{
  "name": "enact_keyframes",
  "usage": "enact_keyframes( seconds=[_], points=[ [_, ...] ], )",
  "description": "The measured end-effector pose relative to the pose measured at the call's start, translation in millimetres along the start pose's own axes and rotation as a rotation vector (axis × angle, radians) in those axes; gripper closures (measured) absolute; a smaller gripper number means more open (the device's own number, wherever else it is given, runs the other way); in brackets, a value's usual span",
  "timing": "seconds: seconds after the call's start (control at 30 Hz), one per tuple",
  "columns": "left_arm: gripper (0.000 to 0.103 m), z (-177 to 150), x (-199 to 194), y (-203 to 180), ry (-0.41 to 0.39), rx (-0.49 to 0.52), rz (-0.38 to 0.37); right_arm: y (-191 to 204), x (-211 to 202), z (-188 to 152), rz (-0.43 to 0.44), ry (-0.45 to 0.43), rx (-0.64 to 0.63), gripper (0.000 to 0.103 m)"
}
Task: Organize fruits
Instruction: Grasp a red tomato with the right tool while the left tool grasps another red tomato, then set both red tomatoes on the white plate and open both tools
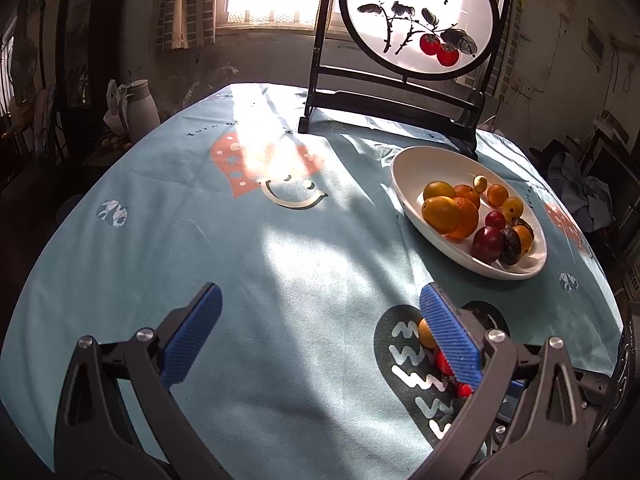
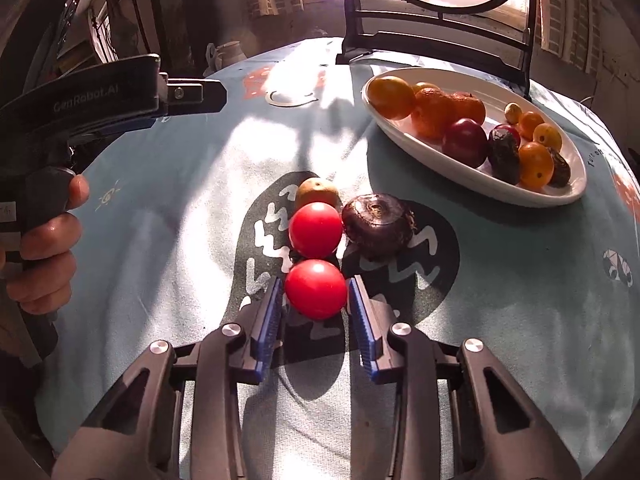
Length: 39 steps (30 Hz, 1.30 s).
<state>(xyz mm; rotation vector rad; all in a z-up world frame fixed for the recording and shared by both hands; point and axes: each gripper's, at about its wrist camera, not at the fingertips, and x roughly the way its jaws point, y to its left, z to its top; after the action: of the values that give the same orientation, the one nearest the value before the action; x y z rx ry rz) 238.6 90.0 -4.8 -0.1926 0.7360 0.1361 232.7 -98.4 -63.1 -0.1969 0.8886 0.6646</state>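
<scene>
We find the right gripper (image 2: 316,294) low over the tablecloth (image 2: 160,200), its blue pads (image 2: 269,320) standing on either side of the nearest red tomato (image 2: 316,289). A narrow gap shows on each flank of that fruit, so the fingers bracket it; we cannot tell whether they press it. The tomato rests on the cloth at the near edge of a dark printed patch (image 2: 436,240).

Just beyond it, touching or nearly so, we note a second red tomato (image 2: 315,230). Behind that sits a small yellow-brown fruit (image 2: 317,191), and to the right of the second tomato a dark purple, wrinkled fruit (image 2: 378,225).

The white oval dish (image 2: 420,152) stands far right on the table. It holds oranges (image 2: 434,114), a dark red plum (image 2: 464,142) and several smaller yellow and dark fruits.

The left gripper (image 1: 320,332) hovers above the cloth to the left, fingers spread wide with nothing between them. Its right pad (image 1: 450,336) partly hides the loose fruit group. In the right wrist view we see the left hand (image 2: 48,240) wrapped round that tool's grip.

A framed round screen painted with persimmons (image 1: 420,20) stands at the far edge, behind the dish.
</scene>
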Motion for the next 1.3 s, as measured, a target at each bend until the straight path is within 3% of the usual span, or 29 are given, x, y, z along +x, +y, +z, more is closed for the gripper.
enact_keyframes(
  seconds=[0.2, 0.33, 0.6, 0.67, 0.83, 1.13, 1.3],
  points=[
    [0.002, -1.7, 2.4, -0.9, 0.016, -0.003, -0.011, -3.1, -6.6, 0.8, 0.012, -0.023, 0.017, 0.074],
    [0.002, -6.7, 3.1, -6.8, 0.053, 0.013, -0.078, -23.6, -30.2, 7.2, 0.007, -0.104, 0.1, 0.074],
    [0.003, -34.3, 6.8, -59.7, 0.117, 0.226, -0.161, -70.6, -47.5, 8.4, -0.038, -0.154, 0.284, 0.074],
    [0.011, -42.4, 7.6, -70.9, 0.131, 0.274, -0.175, -73.2, -47.0, 8.4, -0.037, -0.15, 0.292, 0.074],
    [0.048, -53.8, 14.0, -85.2, 0.184, 0.331, -0.228, -71.7, -46.2, 8.3, -0.031, -0.146, 0.287, 0.074],
    [0.07, -52.6, 36.7, -90.0, 0.236, 0.301, -0.264, -70.2, -47.2, 8.2, -0.024, -0.144, 0.283, 0.074],
    [0.07, -50.9, 43.9, -93.8, 0.233, 0.309, -0.242, -67.9, -49.5, 8.6, -0.021, -0.149, 0.275, 0.074]
  ],
)
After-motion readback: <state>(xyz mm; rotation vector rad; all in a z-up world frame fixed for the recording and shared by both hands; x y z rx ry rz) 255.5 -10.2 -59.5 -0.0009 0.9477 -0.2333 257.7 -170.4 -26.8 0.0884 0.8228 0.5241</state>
